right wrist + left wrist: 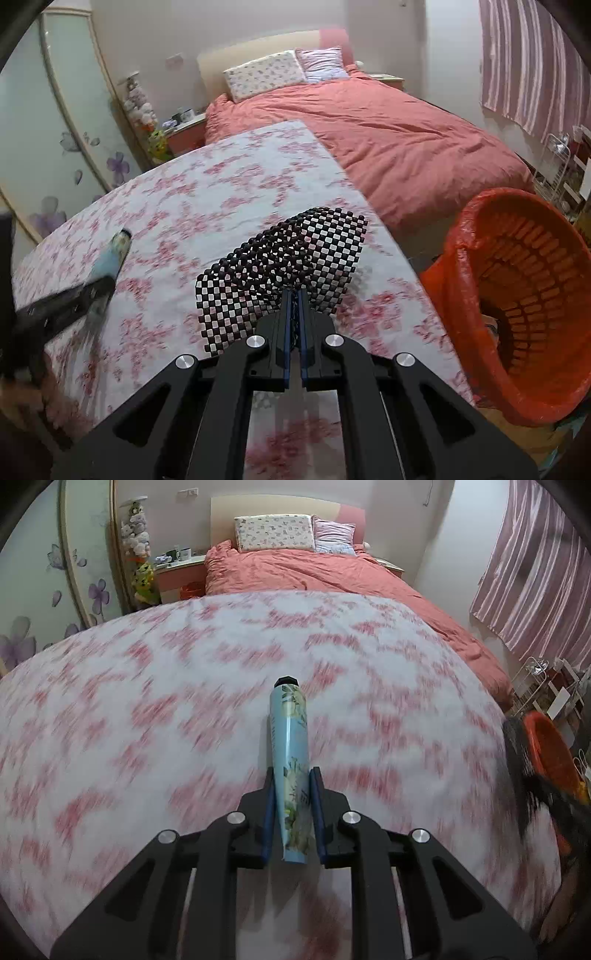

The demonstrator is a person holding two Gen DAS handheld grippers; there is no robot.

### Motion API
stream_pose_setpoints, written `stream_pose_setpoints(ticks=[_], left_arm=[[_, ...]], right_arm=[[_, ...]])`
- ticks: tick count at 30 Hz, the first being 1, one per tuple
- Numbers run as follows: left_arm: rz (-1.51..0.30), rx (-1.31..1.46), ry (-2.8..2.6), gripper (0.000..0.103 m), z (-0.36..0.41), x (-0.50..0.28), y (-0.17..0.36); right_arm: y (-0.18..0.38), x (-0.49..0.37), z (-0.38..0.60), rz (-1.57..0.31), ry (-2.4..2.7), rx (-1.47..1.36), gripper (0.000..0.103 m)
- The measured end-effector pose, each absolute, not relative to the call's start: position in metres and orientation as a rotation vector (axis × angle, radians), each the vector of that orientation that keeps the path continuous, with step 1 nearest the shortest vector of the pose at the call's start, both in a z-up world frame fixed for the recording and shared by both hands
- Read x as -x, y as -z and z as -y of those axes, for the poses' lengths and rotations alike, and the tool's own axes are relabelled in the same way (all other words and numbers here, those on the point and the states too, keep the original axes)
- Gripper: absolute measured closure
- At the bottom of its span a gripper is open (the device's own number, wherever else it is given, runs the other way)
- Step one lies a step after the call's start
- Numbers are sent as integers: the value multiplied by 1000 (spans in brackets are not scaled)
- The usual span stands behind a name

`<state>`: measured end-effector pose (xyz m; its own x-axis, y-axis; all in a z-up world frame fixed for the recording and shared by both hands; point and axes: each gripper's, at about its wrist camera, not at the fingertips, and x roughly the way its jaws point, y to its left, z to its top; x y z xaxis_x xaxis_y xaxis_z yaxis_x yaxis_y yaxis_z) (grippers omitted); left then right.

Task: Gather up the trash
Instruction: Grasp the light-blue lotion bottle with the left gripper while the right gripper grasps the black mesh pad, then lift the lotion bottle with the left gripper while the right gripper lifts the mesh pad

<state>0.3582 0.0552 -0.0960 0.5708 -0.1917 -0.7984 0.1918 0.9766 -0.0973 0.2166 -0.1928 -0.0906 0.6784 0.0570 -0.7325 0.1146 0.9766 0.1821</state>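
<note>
My left gripper [291, 775] is shut on a light blue flowered tube [290, 738] with a black cap, held above the flowered tablecloth [147, 701]. In the right wrist view the tube [110, 254] and left gripper [92, 291] show blurred at the left. My right gripper [294, 295] is shut on a black mesh mat [288, 254], lifted over the table [207, 184]. An orange basket [517, 295] lined with an orange bag stands on the floor just right of the table; it also shows at the right edge of the left wrist view [550, 753].
A bed with a coral duvet [406, 140] and two pillows [266, 74] lies beyond the table. A nightstand with cups [177, 559] and stuffed toys stands at its left. A wire rack [532, 679] and striped curtain [535, 572] are on the right.
</note>
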Motion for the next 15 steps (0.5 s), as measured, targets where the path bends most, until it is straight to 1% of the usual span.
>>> stream_pose_setpoints(ticks=[1, 2, 3, 5, 8, 13, 15], left_arm=[[-935, 2, 218, 84, -61, -349, 96], [-933, 7, 208, 80, -63, -346, 95], [-927, 16, 202, 69, -65, -345, 93], [-909, 21, 174, 55, -67, -347, 90], [-899, 24, 151, 53, -62, -358, 88], [-911, 13, 102, 53, -58, -373, 92], [-922, 29, 89, 56, -62, -377, 95]], right_arm=[[90, -216, 188, -827, 24, -215, 99], [90, -215, 185, -828, 19, -209, 99], [90, -215, 183, -829, 16, -206, 99], [89, -213, 177, -832, 7, -196, 99], [86, -211, 174, -830, 8, -186, 99], [85, -214, 175, -835, 12, -188, 99], [86, -214, 175, -837, 12, -186, 99]])
